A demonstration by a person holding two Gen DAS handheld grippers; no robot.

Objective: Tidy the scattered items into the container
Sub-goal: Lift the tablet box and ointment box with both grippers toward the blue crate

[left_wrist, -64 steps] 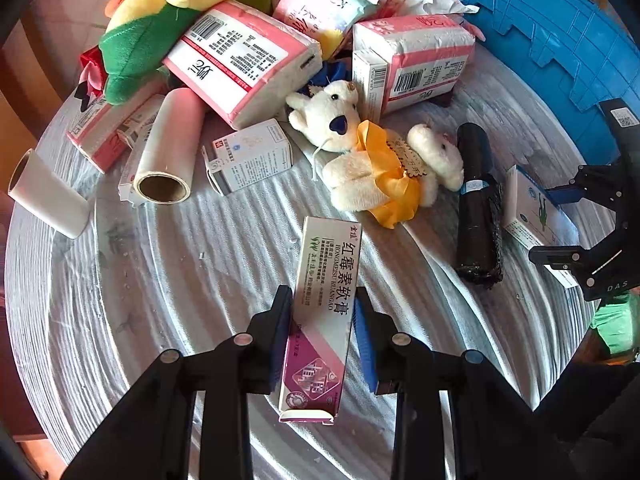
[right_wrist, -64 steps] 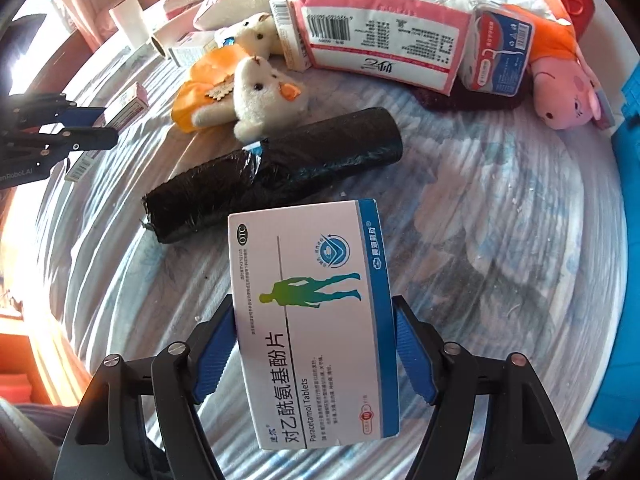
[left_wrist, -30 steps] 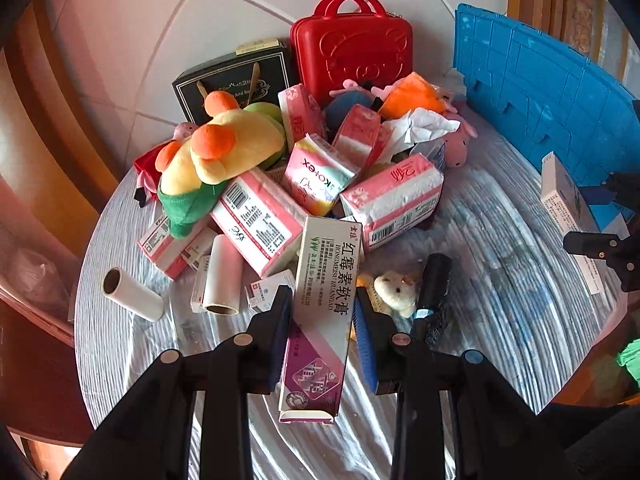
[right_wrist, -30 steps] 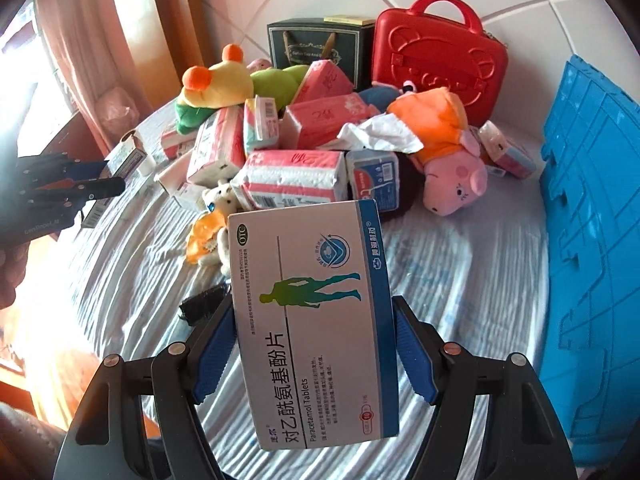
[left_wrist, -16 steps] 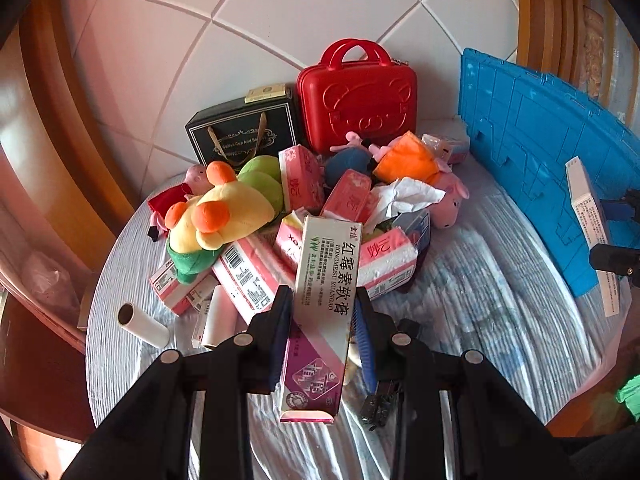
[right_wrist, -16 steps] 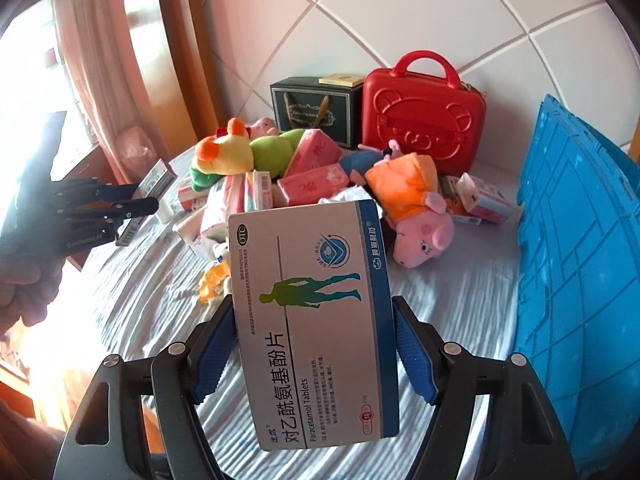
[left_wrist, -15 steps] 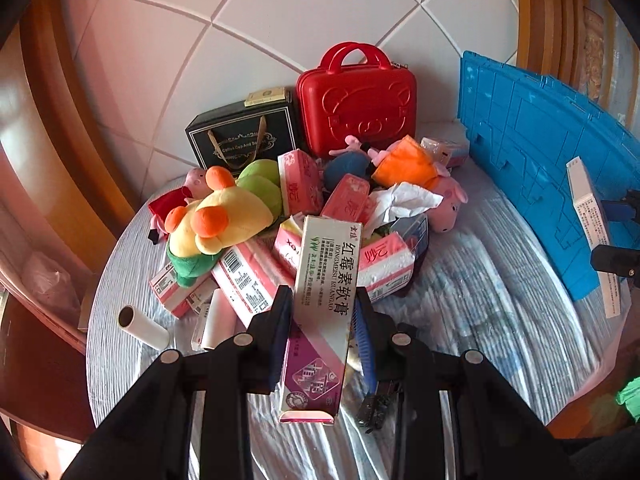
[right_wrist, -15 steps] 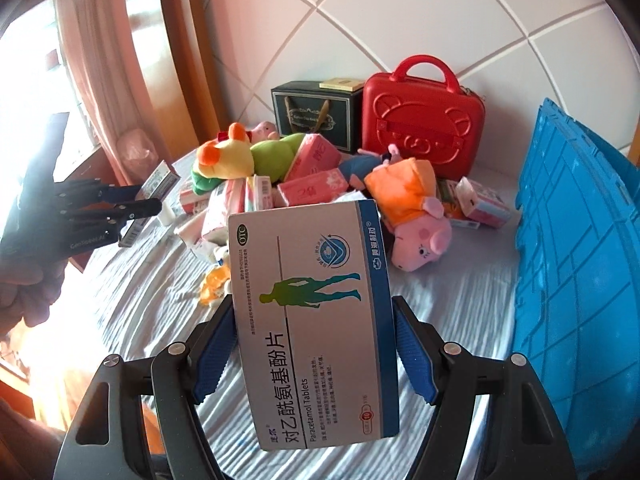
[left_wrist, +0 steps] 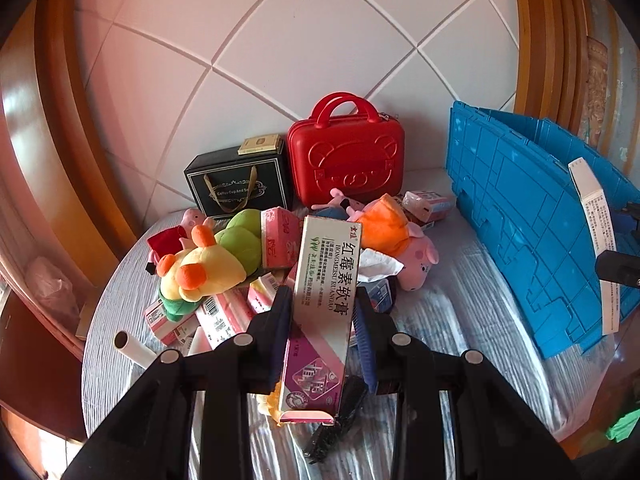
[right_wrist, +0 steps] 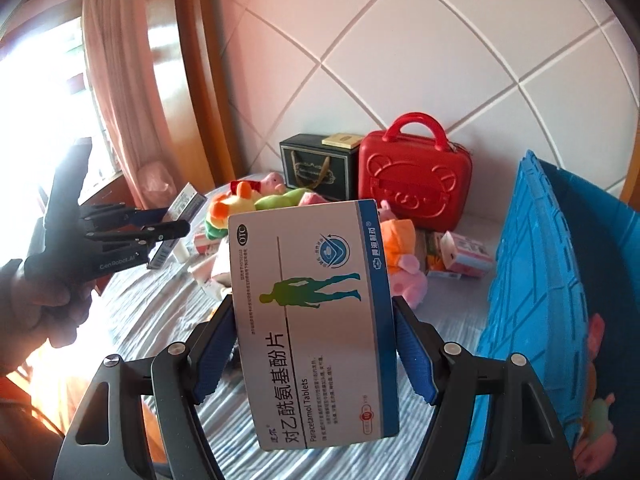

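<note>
Left gripper (left_wrist: pixel 324 320) clamps ointment box (left_wrist: pixel 326 300), raised above the table (left_wrist: pixel 460 332); toy pile ahead, blue crate (left_wrist: pixel 532 232) to its right. Right gripper (right_wrist: pixel 314 344) clamps paracetamol box (right_wrist: pixel 312 320), crate just right, red bear case (right_wrist: pixel 412 188) ahead.

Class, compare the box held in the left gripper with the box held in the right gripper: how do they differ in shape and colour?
The ointment box is long and narrow; the paracetamol box is broad and flat. The ointment box is cream with a purple-pink end; the paracetamol box is white with a blue band. Both are medicine cartons clamped between gripper fingers.
</note>
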